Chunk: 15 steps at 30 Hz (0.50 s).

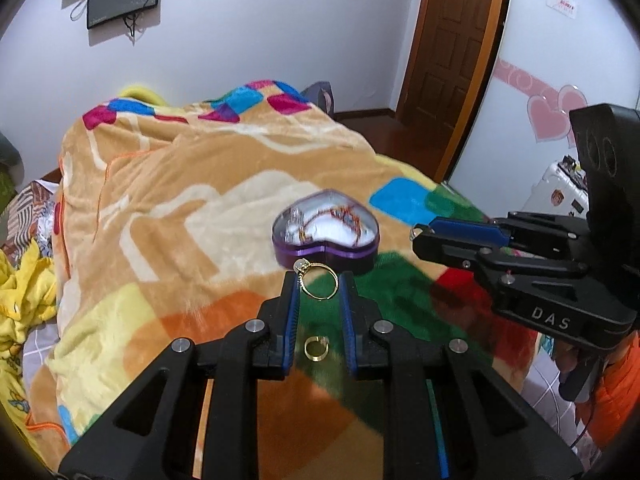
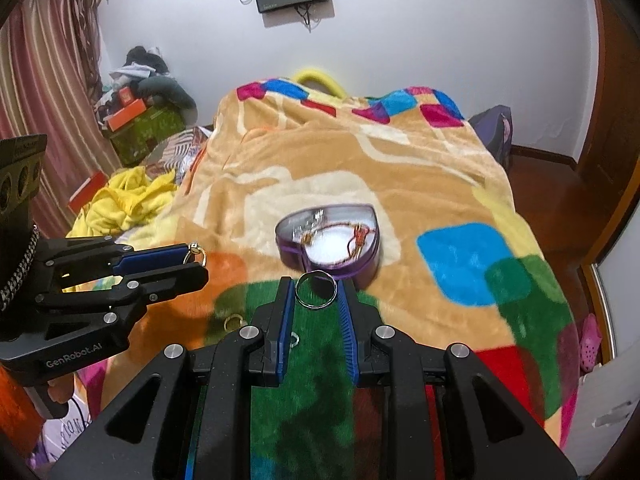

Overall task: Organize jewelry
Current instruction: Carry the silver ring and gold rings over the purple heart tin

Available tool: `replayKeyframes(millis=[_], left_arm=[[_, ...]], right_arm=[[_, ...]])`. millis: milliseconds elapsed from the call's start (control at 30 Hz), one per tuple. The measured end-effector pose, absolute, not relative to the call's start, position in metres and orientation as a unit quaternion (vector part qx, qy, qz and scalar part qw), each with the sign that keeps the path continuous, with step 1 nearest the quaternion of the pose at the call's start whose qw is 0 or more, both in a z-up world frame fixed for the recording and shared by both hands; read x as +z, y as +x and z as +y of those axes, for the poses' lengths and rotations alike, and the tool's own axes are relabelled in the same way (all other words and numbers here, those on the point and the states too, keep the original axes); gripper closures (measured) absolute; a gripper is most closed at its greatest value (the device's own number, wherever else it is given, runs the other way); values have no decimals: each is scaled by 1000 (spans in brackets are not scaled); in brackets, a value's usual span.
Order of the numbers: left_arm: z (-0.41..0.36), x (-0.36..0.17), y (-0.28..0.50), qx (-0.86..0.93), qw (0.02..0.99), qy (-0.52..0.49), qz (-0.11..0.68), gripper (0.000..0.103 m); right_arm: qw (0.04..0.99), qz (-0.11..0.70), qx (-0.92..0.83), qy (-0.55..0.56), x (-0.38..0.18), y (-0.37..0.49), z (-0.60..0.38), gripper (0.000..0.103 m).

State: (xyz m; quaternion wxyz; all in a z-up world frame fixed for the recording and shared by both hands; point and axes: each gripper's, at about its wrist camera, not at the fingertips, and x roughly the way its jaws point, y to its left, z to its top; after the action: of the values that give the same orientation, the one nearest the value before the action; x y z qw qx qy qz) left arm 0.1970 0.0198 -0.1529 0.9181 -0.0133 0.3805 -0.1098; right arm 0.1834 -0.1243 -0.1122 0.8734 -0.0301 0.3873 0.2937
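A purple heart-shaped jewelry box lies open on the blanket, with a red-and-gold bracelet and silver pieces on its white lining; it also shows in the right wrist view. My left gripper is shut on a gold ring with a pale stone, held just in front of the box. My right gripper is shut on a silver ring, also just before the box. A plain gold ring lies on the blanket below my left gripper. A small silver ring lies by my right gripper's left finger.
A colourful fleece blanket covers the bed. Yellow cloth and boxes lie at the left. A wooden door and a white suitcase stand at the right. My right gripper shows in the left wrist view.
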Motion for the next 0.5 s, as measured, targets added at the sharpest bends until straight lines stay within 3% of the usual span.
replayKeyframes(millis=[500], left_arm=[[30, -132, 232, -109, 932, -24, 344, 84]], right_arm=[[885, 366, 289, -18, -101, 210, -121, 83]])
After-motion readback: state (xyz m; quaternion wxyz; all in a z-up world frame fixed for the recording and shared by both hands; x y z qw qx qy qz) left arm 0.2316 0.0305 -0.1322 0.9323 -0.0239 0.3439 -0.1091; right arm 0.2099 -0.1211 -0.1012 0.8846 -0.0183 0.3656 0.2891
